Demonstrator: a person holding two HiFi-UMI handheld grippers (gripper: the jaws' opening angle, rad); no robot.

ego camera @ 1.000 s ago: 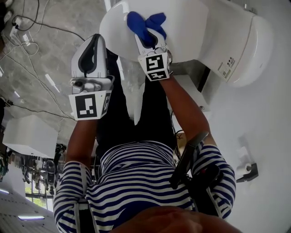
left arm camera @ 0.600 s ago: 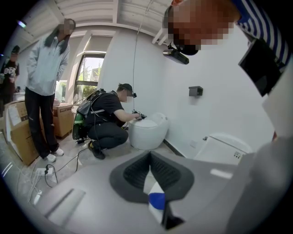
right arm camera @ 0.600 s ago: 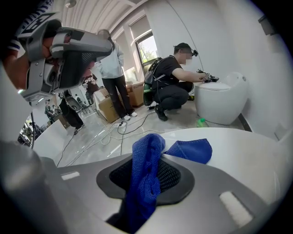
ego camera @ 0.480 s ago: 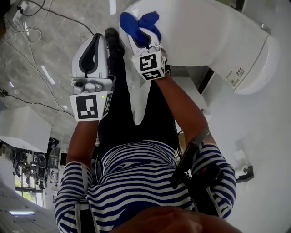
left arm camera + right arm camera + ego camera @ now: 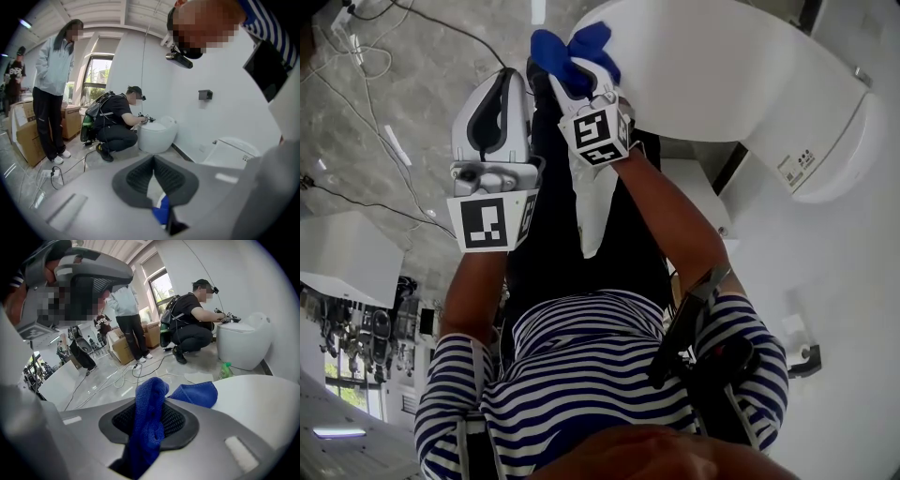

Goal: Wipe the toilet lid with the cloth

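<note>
Item: cloth (image 5: 555, 49), blue, bunched, clamped in the closed jaws of my right gripper (image 5: 581, 77). A fold stands up between the pads and a loose flap spills out toward 1 o'clock. Location: head view 12 o'clock, at the near rim of the lid (image 5: 712, 66). The flap looks to touch the white surface, though I cannot be sure of contact. Item: lid, white, down, spreading from 12 to 2 o'clock, most of it beyond the cloth. Item: left gripper (image 5: 508, 82), just beside the right one at its 9 o'clock, over the floor (image 5: 403, 84); jaws closed tip to tip, nothing gripped. Step, as I judge it: a wiping pass, at the rim end of a stroke. Next move calls for pressing the flap flat on the lid and drawing it toward 2 o'clock across the broad span, with a firm grip.
</note>
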